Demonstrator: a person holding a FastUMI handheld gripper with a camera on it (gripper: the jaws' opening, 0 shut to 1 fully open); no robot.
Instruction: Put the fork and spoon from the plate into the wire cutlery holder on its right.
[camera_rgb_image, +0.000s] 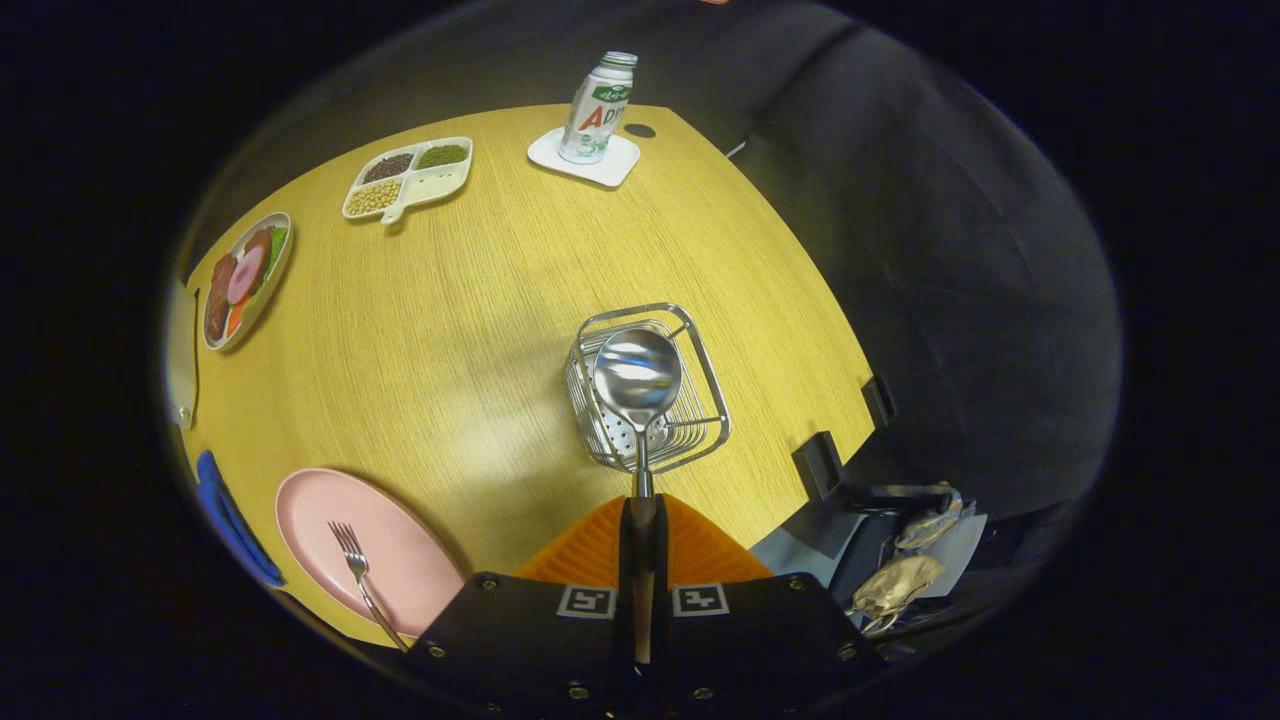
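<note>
dim booth, glare on table (480, 330), fisheye-warped edges.

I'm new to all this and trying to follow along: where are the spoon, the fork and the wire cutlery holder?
spoon (638, 377): gripper view, middle of its bowl.
fork (347, 541): gripper view, on its tines, over the pink plate.
wire cutlery holder (703, 348): gripper view, its right rim.

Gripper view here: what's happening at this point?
The tongs are shut on a spoon by its handle, holding its bowl right over the wire cutlery holder on the wooden table. The spoon is not let go yet. The fork lies on the pink plate, to the holder's left.
</note>
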